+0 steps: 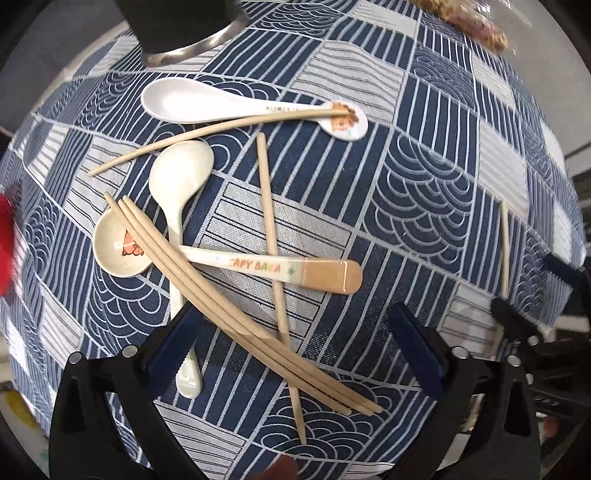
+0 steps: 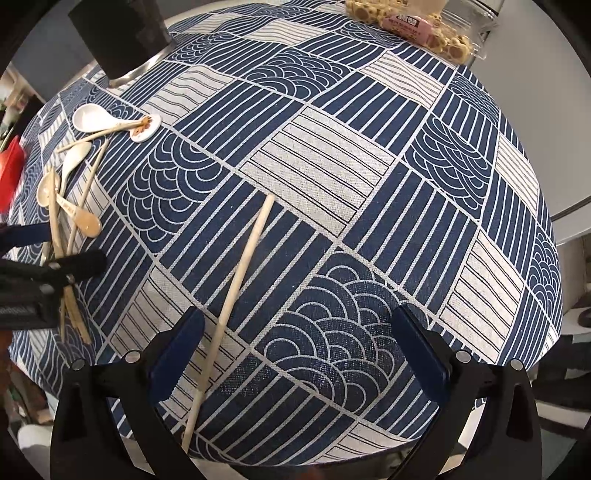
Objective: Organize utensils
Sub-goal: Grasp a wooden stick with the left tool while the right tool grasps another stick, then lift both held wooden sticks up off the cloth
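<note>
I count three spoons (image 1: 255, 107) on my cloth (image 1: 424, 177): two white and one cream with a tan handle end. There are six chopsticks (image 1: 236, 317): three bundled, one across the far spoon, one lying lengthwise through the pile, and one off alone (image 2: 236, 284). One dark holder (image 2: 122, 37), one snack pack (image 2: 417, 26).

Three cream ceramic spoons (image 1: 184, 192) and five pale wooden chopsticks (image 1: 236, 314), tangled flat together; a sixth loose wooden chopstick (image 2: 236, 288) lying well apart, diagonal.
</note>
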Demonstrator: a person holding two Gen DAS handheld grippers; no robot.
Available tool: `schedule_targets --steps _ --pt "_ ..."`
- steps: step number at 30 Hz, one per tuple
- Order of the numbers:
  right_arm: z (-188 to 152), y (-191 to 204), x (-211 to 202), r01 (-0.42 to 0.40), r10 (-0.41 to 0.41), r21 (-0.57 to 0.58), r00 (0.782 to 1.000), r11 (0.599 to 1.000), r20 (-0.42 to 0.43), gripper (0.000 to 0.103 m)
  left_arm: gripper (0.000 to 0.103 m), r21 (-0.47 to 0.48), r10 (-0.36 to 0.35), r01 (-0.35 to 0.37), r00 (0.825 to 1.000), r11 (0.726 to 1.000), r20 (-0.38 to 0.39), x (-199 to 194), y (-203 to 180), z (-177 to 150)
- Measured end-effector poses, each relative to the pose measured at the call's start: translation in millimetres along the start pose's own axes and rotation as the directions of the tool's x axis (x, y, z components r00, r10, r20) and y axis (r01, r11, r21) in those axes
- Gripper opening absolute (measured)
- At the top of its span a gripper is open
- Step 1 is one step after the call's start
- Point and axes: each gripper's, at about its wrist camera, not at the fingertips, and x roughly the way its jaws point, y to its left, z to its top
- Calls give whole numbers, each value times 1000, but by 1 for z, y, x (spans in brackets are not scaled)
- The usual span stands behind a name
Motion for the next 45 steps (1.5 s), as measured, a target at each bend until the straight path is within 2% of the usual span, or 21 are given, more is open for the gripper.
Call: schedule_targets --steps 6,7,8,9,10,11,12,13,14,15,16,17,19,20,23,29,36,39,44,45 --pt "-6 -3 -4 -17 15 -87 1000 996 -27 95 99 -20 -1 1 1000 1000 -7 1 -4 1" --pt "-8 -5 -8 -21 20 -94 1000 995 -15 88 99 -21 -1 0 1000 1000 -8 2 -4 2" --pt "-10 -9 -13 -19 19 -81 1000 996 3 67 98 -22 2 -2 1000 1000 -14 2 -6 2" --pt "-10 -14 -18 -15 15 -63 1000 998 8 53 97 -26 5 -5 1000 1000 -23 -2 -2 6" --pt "-10 -22 -20 -16 16 -44 1000 999 3 30 92 -32 4 -5 1000 999 -28 -4 -4 7" --pt "-8 -27 -20 -17 18 -35 1000 999 3 15 86 -33 4 -5 1000 999 -28 -4 -2 8" --pt "-6 -32 -19 -23 23 -28 1000 999 6 9 82 -36 4 -5 1000 999 -28 -6 -3 9" --pt "-4 -37 -18 -39 39 -21 999 999 3 5 72 -42 4 -5 1000 999 -24 -9 -4 10" --pt "-3 -43 -17 -81 81 -7 997 997 -11 5 58 -49 3 -4 1000 999 -22 -13 -6 10" --pt "-2 -50 -15 -127 127 12 992 992 -26 5 49 -50 1 -2 1000 999 -22 -15 -7 10" --pt "-2 -54 -15 -151 152 20 988 988 -33 5 31 -54 -1 0 1000 999 -21 -19 -13 10" --pt "-1 -61 -13 -196 198 39 979 980 -44 5 20 -64 -6 5 1000 998 -22 -20 -14 10" --pt "0 -75 -12 -269 274 80 959 960 -66 5 13 -90 -11 9 1000 996 -25 -21 -14 10" --pt "0 -79 -11 -279 285 85 956 957 -69 5 9 -100 -15 12 1000 995 -25 -21 -14 11" --pt "5 -88 -15 -267 271 61 961 962 -59 5 8 -137 -37 33 999 990 -23 -22 -7 9" --pt "21 -106 -22 -318 320 40 947 947 -39 5 5 -182 -26 23 1000 983 -13 -30 3 -9" --pt "28 -93 -23 -357 356 -23 933 934 -41 5 5 -260 18 -17 1000 966 0 -43 28 -29" --pt "30 -80 -26 -369 367 -64 930 927 -38 5 5 -263 29 -32 999 964 -12 -43 38 -38" --pt "31 -64 -27 -351 349 -100 937 931 -36 5 6 -278 35 -41 999 960 -27 -43 55 -53" --pt "31 -63 -28 -350 348 -98 937 932 -36 5 10 -273 45 -51 999 961 -27 -44 58 -55"
